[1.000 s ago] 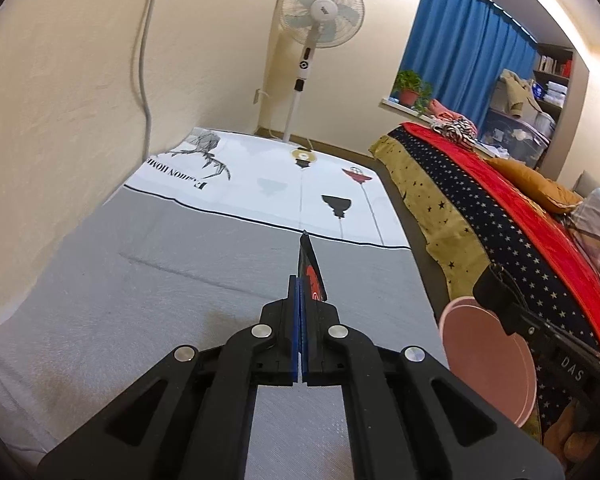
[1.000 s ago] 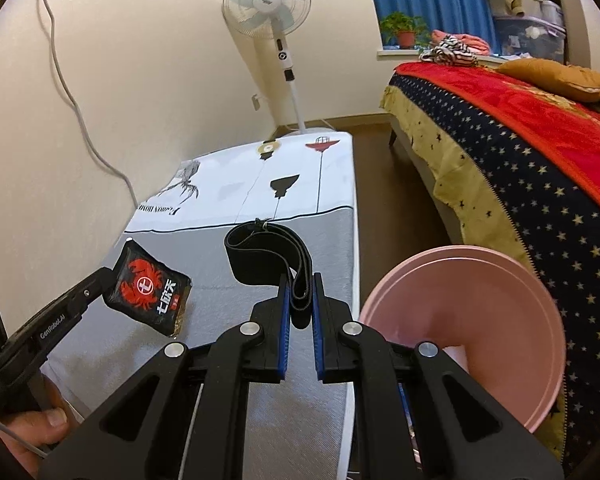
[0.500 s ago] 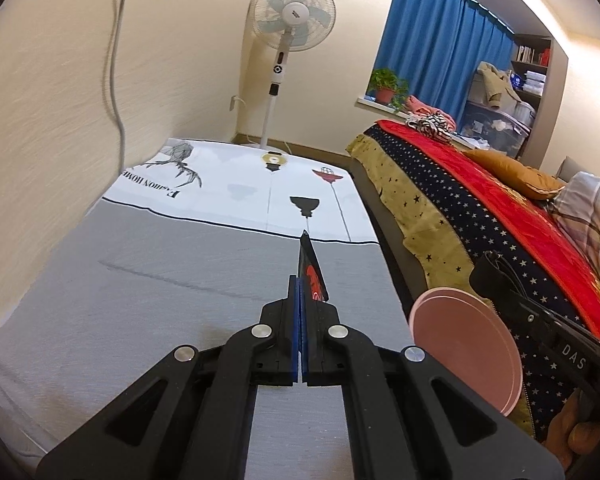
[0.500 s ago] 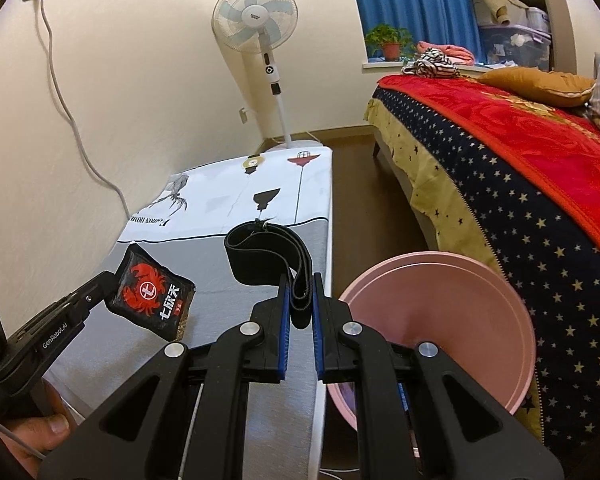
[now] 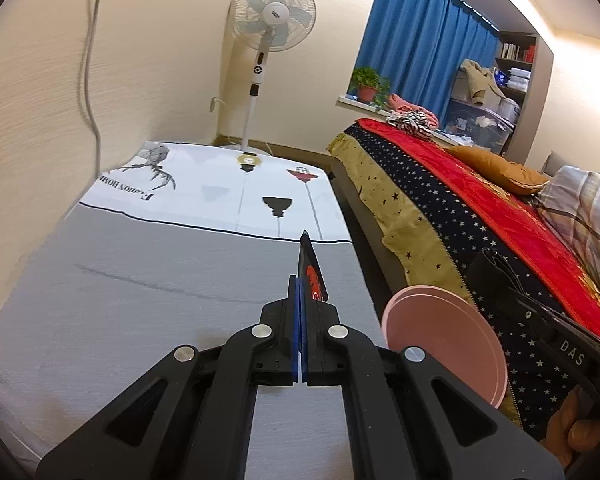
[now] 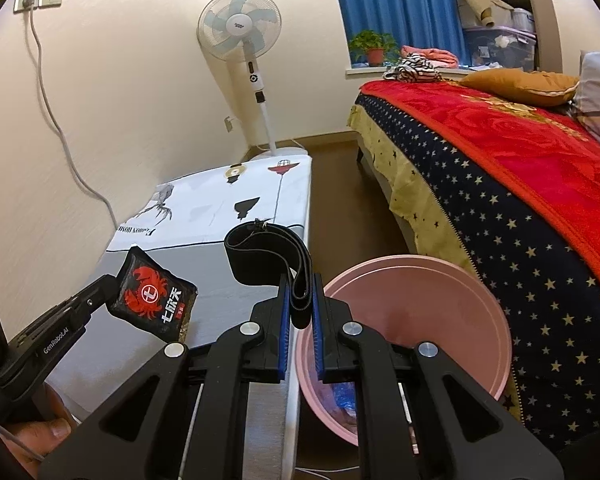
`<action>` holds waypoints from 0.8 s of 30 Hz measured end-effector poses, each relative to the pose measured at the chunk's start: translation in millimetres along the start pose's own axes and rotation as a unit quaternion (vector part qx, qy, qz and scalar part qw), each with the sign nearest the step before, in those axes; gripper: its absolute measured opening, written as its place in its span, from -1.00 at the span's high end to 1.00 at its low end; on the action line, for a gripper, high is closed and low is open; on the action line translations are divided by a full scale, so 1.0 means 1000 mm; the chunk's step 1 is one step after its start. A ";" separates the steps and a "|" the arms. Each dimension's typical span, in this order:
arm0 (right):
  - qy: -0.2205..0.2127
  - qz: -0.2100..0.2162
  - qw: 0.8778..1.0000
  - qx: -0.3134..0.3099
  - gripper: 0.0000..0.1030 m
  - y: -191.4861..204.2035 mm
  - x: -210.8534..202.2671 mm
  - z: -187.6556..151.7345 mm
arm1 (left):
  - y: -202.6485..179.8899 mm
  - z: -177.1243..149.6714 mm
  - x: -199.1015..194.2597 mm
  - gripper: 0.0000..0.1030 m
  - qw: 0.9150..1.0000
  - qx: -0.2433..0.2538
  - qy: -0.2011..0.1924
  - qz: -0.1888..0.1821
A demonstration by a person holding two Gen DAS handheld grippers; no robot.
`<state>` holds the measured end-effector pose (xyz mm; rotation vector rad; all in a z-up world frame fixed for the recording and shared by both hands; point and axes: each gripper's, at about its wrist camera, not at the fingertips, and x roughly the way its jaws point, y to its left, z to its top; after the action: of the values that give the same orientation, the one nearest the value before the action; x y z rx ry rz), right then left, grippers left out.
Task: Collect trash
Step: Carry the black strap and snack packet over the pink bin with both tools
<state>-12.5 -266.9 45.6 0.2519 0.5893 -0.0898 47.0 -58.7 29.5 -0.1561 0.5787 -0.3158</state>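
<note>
My left gripper (image 5: 299, 284) is shut on a black snack packet (image 5: 310, 276) with a red crab print, seen edge-on above the grey table cover. In the right wrist view the same packet (image 6: 153, 298) hangs flat-faced from the left gripper (image 6: 114, 285) at the left. My right gripper (image 6: 299, 285) is shut on a black elastic band (image 6: 267, 259), whose loop stands up over the table's right edge. A pink bin (image 6: 414, 322) stands on the floor just right of the table, under and to the right of the right gripper; the bin (image 5: 448, 338) also shows in the left wrist view.
The table (image 5: 140, 292) is covered with a grey and white printed cloth. A standing fan (image 5: 274, 28) is at its far end. A bed with a red and starred blanket (image 6: 500, 168) runs along the right, leaving a narrow floor aisle. A cable (image 6: 56, 120) hangs from a wall socket.
Both grippers have drifted right toward the bin and risen slightly, each keeping its hold. The pink bin sits nearer the centre in both views.
</note>
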 end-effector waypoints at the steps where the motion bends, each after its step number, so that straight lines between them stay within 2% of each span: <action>1: -0.002 -0.003 1.000 0.002 0.81 -0.002 -0.001 0.001 | -0.003 0.000 0.001 1.00 1.000 0.002 0.000 -0.002; 24: -0.001 -0.090 0.995 0.046 0.81 -0.059 -0.015 0.004 | -0.065 -0.003 0.022 1.00 0.997 0.046 0.007 -0.069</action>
<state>-32.3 -324.9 44.7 0.2868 0.6048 -0.2912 46.5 -127.9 30.6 -0.1059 0.5677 -0.4776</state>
